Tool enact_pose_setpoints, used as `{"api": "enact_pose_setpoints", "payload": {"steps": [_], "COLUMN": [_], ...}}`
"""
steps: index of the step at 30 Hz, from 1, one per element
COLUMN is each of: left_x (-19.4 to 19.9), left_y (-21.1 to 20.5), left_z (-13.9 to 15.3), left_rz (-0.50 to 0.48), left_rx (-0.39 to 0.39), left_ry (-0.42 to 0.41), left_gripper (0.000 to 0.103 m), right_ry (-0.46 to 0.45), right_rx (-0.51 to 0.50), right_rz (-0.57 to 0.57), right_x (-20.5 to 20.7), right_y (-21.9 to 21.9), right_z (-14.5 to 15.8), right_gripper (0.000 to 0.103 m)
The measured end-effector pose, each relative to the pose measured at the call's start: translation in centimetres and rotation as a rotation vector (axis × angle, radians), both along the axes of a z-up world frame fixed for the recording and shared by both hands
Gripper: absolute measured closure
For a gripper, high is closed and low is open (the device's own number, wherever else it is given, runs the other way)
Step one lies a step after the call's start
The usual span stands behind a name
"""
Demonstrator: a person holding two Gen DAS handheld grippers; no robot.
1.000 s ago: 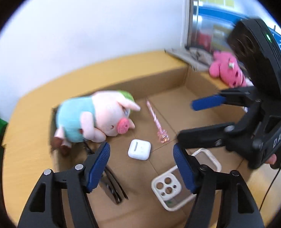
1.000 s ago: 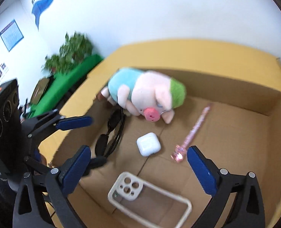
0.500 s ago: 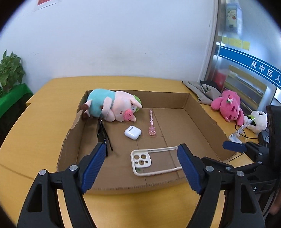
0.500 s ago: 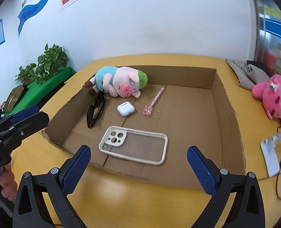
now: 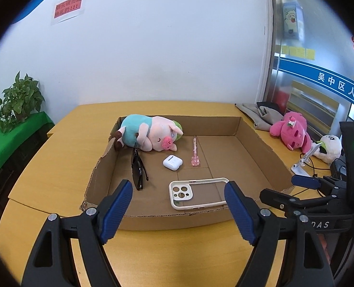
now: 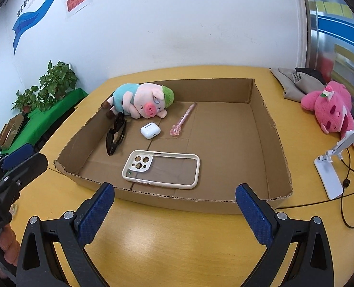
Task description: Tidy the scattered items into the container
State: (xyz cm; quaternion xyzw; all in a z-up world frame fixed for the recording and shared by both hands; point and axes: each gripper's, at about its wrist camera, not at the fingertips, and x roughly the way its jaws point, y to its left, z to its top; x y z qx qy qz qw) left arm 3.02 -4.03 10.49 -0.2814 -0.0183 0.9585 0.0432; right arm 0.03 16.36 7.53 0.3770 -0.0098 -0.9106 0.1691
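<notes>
- A red sign [image 5: 68,7] with Chinese characters hangs high on the white wall at the left; the characters are too small to read for certain
- The potted plant [image 5: 19,100] stands on a green ledge beside the yellow table [image 5: 64,148]
- The left gripper [image 5: 178,209] hangs over the table's near edge, jaws spread wide and holding nothing; the cardboard tray [image 5: 256,143] lies just ahead of its fingertips
- In the tray's far left corner lies the plush pig [image 5: 150,135] on its side, touching the black sunglasses [image 5: 137,167] folded in front of it
- The white earbud case [image 5: 172,162] sits near the middle, just beside the pink pen [image 5: 195,151]
- The cream phone case [image 5: 196,192] lies flat near the tray's front wall, closest to both tools
- The right gripper [image 6: 174,211] is likewise spread open and empty, above the table short of the tray; its black body reads "DAS" in the left wrist view
- Outside the tray, to the right, rest a pink plush toy [image 6: 330,107], a white phone stand [image 6: 330,167] and grey cloth [image 6: 296,81]
- A blue band [image 5: 327,79] on the glass at far right reads "吴中区人才"
</notes>
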Motion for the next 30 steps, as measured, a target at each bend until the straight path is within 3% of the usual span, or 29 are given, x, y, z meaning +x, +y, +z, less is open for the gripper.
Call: {"api": "enact_pose_setpoints", "payload": {"steps": [30], "left_x": [-0.7], "left_y": [-2.3], "left_z": [-0.8], "left_rz": [0.085], "left_rx": [0.045], "left_ry": [-0.004], "left_gripper": [0.024], "right_ry": [-0.027], "right_rx": [0.022], "right_rz": [0.033], "right_x": [-0.3], "right_y": [-1.3], "right_z": [-1.0], "right_gripper": [0.0]}}
